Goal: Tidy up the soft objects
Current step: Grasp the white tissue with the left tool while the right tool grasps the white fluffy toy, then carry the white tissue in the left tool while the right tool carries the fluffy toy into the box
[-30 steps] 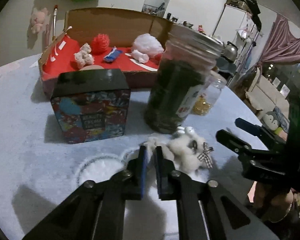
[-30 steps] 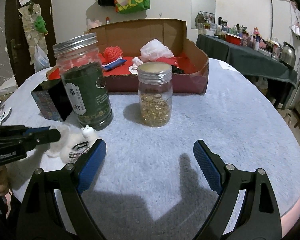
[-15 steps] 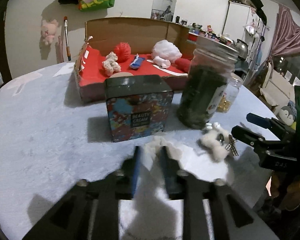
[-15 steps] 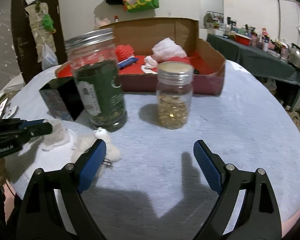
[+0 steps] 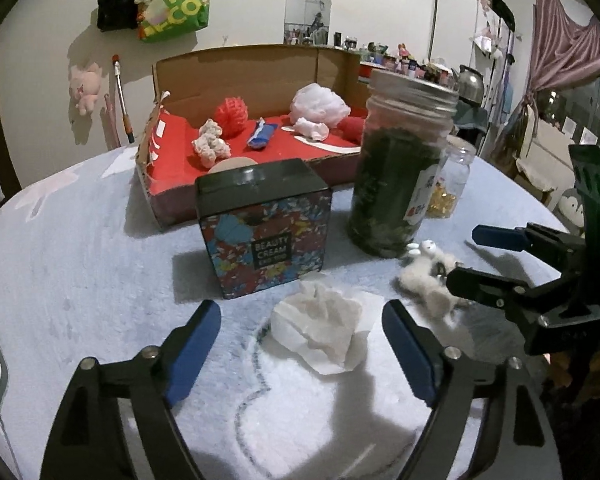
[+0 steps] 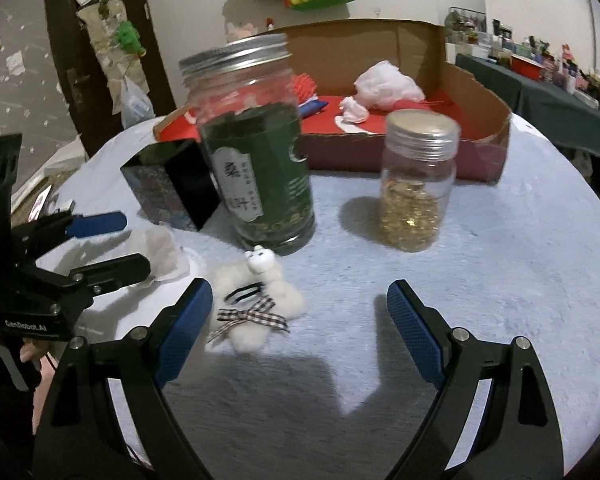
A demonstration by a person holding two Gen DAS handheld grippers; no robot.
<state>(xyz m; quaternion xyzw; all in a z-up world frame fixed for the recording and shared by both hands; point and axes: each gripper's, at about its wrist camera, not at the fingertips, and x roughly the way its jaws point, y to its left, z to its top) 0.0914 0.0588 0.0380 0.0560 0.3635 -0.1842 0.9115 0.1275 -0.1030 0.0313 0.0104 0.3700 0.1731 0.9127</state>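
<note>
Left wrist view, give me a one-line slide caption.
Open left tool frames a crumpled tissue before the Beauty Cream tin.

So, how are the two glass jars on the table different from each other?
The green jar is taller and wider; the gold jar is shorter and slimmer. The green jar holds dark leaves and carries a label; the gold jar holds golden pieces, no label seen. Both stand upright with silver screw lids.

White capitals on a black label on the patterned tin (image 5: 265,236) read "BEAUTY CREAM". The left gripper (image 6: 112,244) body bore "GenRobot.AI". The green hanging bag (image 5: 176,4) showed the partial letters "MEC" and "ECO:". The tall jar (image 6: 256,160) label text was illegible.
</note>
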